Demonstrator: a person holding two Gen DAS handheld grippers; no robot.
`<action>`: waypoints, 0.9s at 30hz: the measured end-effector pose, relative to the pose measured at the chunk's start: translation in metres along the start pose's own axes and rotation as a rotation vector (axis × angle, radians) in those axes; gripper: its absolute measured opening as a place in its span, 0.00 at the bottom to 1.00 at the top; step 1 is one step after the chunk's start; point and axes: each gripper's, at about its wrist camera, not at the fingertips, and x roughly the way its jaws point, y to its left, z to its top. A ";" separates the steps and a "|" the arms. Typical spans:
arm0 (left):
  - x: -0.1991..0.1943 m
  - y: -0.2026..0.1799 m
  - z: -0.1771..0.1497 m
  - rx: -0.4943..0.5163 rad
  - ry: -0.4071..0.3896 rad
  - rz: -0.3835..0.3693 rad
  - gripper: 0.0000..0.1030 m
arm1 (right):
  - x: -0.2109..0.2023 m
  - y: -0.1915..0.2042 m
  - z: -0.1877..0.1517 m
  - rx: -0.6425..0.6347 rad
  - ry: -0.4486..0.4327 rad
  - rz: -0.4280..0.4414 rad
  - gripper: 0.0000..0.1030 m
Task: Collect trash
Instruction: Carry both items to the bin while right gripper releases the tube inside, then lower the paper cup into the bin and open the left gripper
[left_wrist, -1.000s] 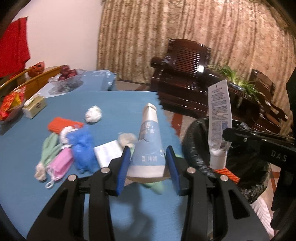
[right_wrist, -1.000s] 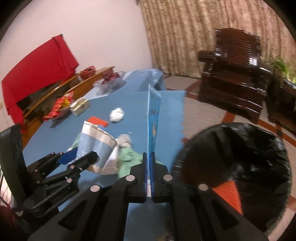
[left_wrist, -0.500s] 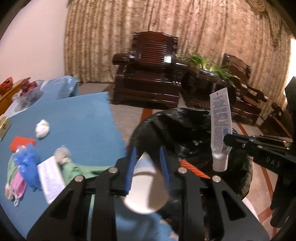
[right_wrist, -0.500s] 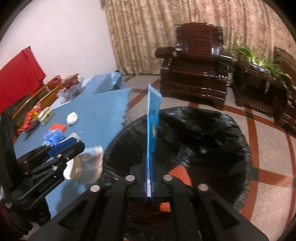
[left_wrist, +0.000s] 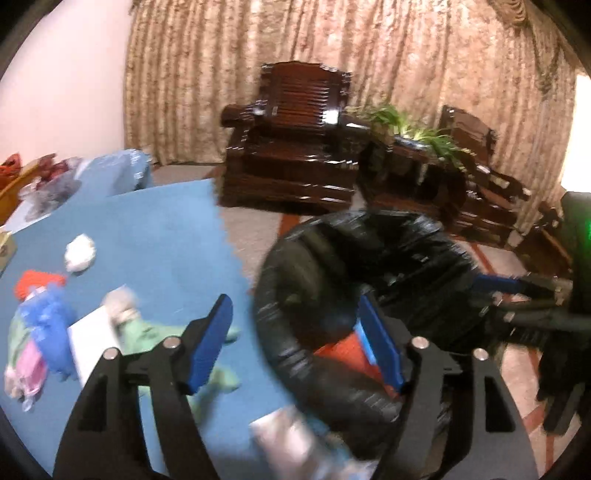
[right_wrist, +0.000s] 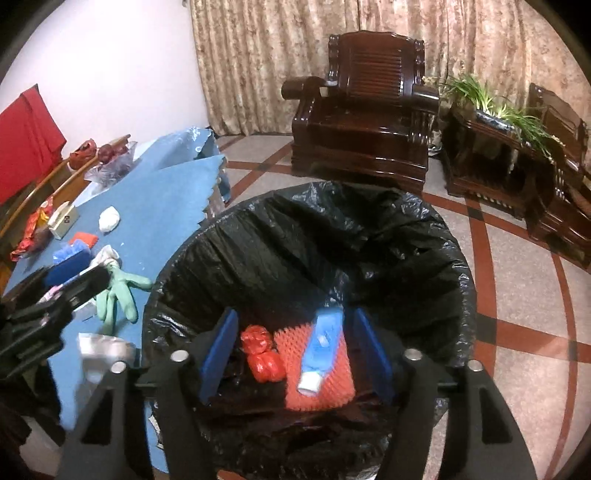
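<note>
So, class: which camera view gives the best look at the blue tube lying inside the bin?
The right wrist view. It looks straight down into the black-lined bin, where the blue tube lies sharp on an orange sheet. The left wrist view is blurred; its own finger hides most of the bin floor, so the tube cannot be made out.

One black-lined round trash bin (right_wrist: 369, 236). Inside: one blue-white squeeze tube (right_wrist: 323, 349), one orange ridged sheet (right_wrist: 332, 391), two red crumpled wrappers (right_wrist: 260, 352). On tabletop (right_wrist: 162, 206): one green rubber glove (right_wrist: 122, 291), one white crumpled paper ball (right_wrist: 109, 218), one orange packet (right_wrist: 84, 238). Two dark wooden armchairs (right_wrist: 365, 110).
</note>
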 end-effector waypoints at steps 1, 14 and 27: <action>-0.003 0.008 -0.005 -0.010 0.012 0.018 0.71 | 0.000 0.002 0.000 0.007 -0.005 0.003 0.70; -0.014 0.031 -0.052 -0.059 0.121 0.019 0.73 | 0.006 0.024 -0.006 -0.005 -0.007 0.032 0.83; -0.010 -0.006 -0.065 -0.064 0.157 -0.041 0.80 | 0.002 0.022 -0.016 -0.016 -0.002 0.036 0.83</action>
